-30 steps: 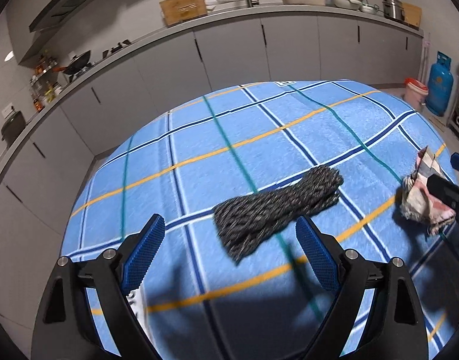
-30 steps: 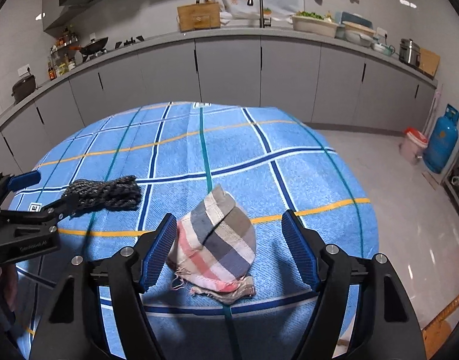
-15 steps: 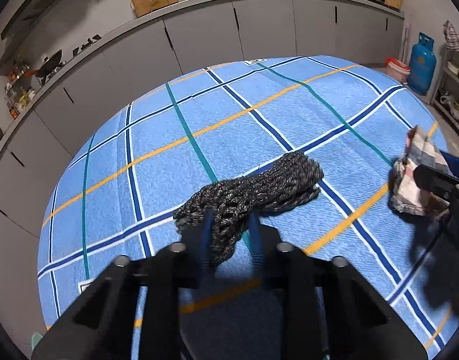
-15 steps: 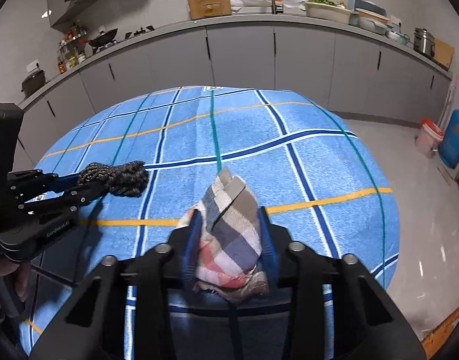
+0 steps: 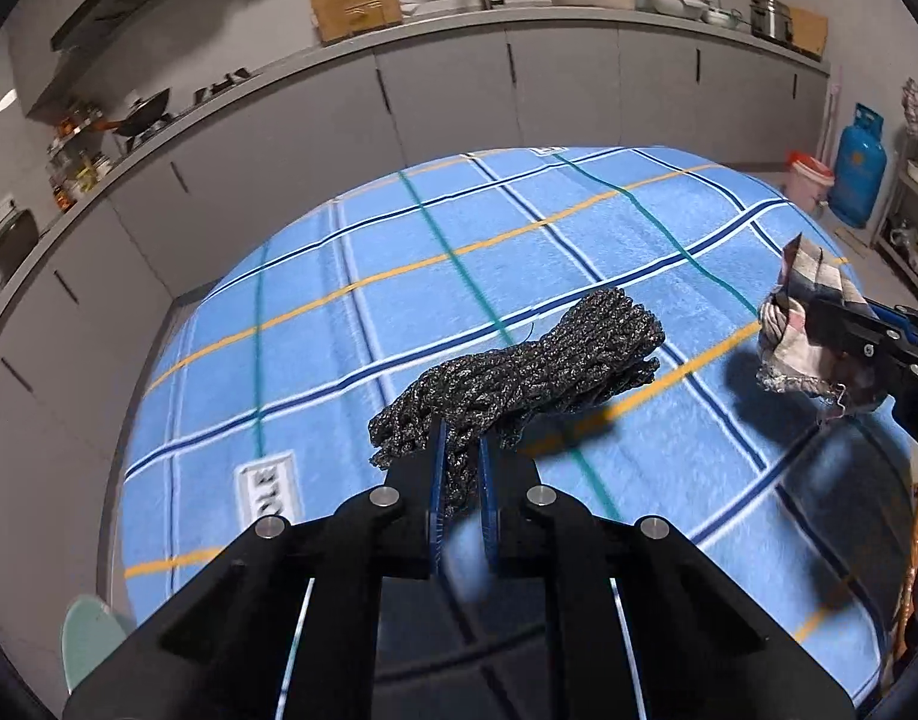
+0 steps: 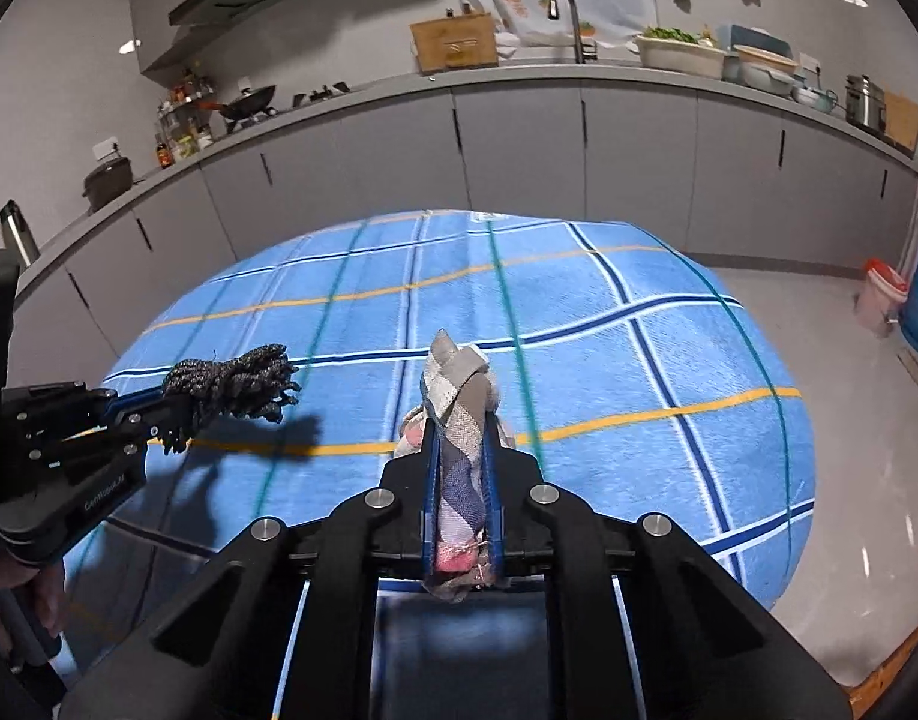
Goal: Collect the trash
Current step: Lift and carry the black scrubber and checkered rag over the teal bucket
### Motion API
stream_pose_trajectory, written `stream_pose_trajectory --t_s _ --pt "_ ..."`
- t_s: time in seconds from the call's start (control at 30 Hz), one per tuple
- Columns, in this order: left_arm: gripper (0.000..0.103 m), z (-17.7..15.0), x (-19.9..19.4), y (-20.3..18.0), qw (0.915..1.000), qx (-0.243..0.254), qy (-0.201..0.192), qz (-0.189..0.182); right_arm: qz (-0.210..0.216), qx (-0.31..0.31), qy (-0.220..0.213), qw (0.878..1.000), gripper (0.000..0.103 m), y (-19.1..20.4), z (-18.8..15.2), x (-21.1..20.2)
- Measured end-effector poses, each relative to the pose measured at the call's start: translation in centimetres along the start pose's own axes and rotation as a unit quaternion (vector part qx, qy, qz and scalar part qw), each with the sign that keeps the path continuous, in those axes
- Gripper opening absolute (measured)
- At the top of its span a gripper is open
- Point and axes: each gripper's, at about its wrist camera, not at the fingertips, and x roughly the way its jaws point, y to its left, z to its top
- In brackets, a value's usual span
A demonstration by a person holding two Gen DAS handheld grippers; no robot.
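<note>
Rope bundle (image 5: 537,360): dark and knotty — its near end is pinched in the left gripper (image 5: 459,474), the rest sticks out over the blue checked cloth (image 5: 351,336).
Checked rag (image 6: 459,456): squeezed tight between the blue pads (image 6: 490,498) of the right gripper (image 6: 462,480), one tip poking up.
Grippers: both have just closed — each one holds its thing.
Surface: covered by the cloth.
Basin (image 6: 681,54): on the far counter (image 6: 639,75), green leaves inside.
Red bucket (image 5: 807,177): on the floor beside a blue gas tank (image 5: 858,168); I cannot tell what is in it.
</note>
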Motion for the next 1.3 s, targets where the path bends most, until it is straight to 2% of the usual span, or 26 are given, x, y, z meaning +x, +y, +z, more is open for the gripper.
stream_pose_trajectory --t_s 0.4,0.8,1.3 --pt "0.010 -4.1 -4.5 4.9 0.9977 -0.054 -0.008 0.041 0.045 -0.038 -0.010 0.998 0.013 6.1 -0.6 -1.9" --pt "0.010 -8.4 -8.0 10.4 0.9910 -0.109 -0.010 0.077 0.088 -0.084 -0.011 0.992 0.013 12.1 -1.0 -3.0" --pt "0.010 -11.3 -11.3 13.8 0.9835 -0.151 -0.021 0.098 0.123 -0.130 -0.018 0.984 0.013 17.9 -1.5 -4.4"
